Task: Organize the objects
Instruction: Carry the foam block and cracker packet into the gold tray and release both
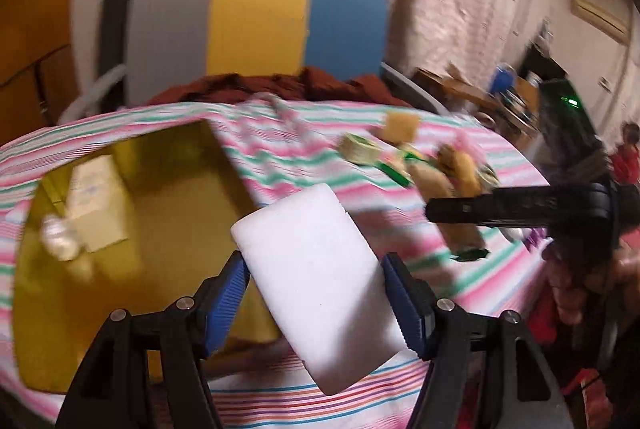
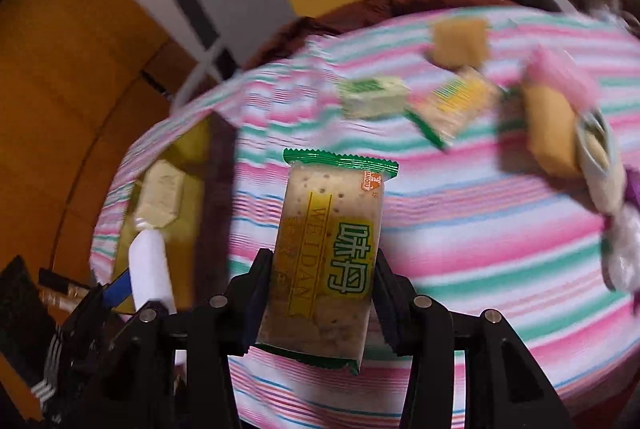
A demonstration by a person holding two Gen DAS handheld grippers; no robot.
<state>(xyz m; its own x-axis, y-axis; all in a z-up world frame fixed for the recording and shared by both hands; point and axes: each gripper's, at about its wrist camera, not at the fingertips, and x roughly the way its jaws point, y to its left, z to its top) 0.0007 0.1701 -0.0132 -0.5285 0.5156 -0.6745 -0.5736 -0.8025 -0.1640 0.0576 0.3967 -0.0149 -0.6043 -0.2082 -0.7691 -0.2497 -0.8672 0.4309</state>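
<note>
left gripper [image 1: 316, 303] is clamped on the white block [image 1: 320, 281], long axis running toward 11 o'clock, yellow box [image 1: 132, 229] right at 10. right gripper [image 2: 320, 293] is closed on the cracker packet [image 2: 326, 261]; box [image 2: 196, 165] farther, at 10.

Both views are lit by warm, dim indoor light, giving an orange-yellow cast to the wall and wooden surfaces. Motion blur is heavy: the pink, green and white striped tablecloth [image 1: 460, 289] smears into combed, jagged bands, and the small wrapped snacks [image 2: 460, 101] at the far side of the table lose their outlines. Objects held close to the lenses stay sharper; the white rectangular foam block [image 1: 320, 289] is bright, nearly overexposed, with a soft shadow across its lower part, and the print on the green-edged clear biscuit packet [image 2: 328, 253] is legible. Fisheye distortion bends the table edge, and dark vignetting fills the corners.
</note>
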